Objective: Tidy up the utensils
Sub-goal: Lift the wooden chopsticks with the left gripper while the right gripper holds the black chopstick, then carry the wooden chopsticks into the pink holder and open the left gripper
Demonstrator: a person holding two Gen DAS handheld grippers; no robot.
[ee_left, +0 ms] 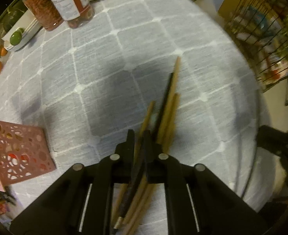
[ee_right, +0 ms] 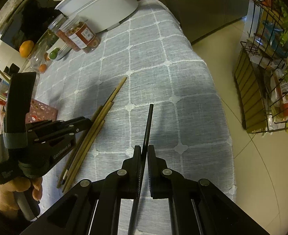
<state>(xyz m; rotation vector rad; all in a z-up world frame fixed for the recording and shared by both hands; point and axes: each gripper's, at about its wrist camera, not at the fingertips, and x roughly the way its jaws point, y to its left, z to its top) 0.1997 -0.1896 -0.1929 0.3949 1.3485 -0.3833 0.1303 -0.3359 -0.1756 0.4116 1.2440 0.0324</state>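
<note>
Right wrist view looks down on a worktop (ee_right: 193, 82) draped in a grey woven cloth crossed by white stitched lines that form rounded squares, its edge falling toward a pale glossy tiled floor (ee_right: 261, 156). At the far end stands a white pot with a long white handle (ee_right: 108, 5), and beside it two clear plastic jars with red-and-white labels (ee_right: 79, 35), a green fruit and several orange ones. A black wire rack holding packets and green leaves (ee_right: 271, 74) stands on the floor to the right. The right gripper (ee_right: 143, 150) has its ribbed black fingers clenched on a single thin black chopstick (ee_right: 148, 125), which runs up between them and ends over the cloth. To the left, a bare hand (ee_right: 16, 190) holds the left gripper (ee_right: 87, 123), whose fingers pinch a loose bundle of slim round wooden chopsticks (ee_right: 104, 109) fanned out over the cloth. Left wrist view, somewhat blurred, shows the left gripper (ee_left: 139, 137) nearly closed around that same bundle of wooden chopsticks (ee_left: 171, 105), with one dark stick among the tan ones; their ends spread forward above the cloth and their other ends stick out behind the fingers. A pink square box with cut-out round holes (ee_left: 20, 152) sits on the cloth at the left.
</note>
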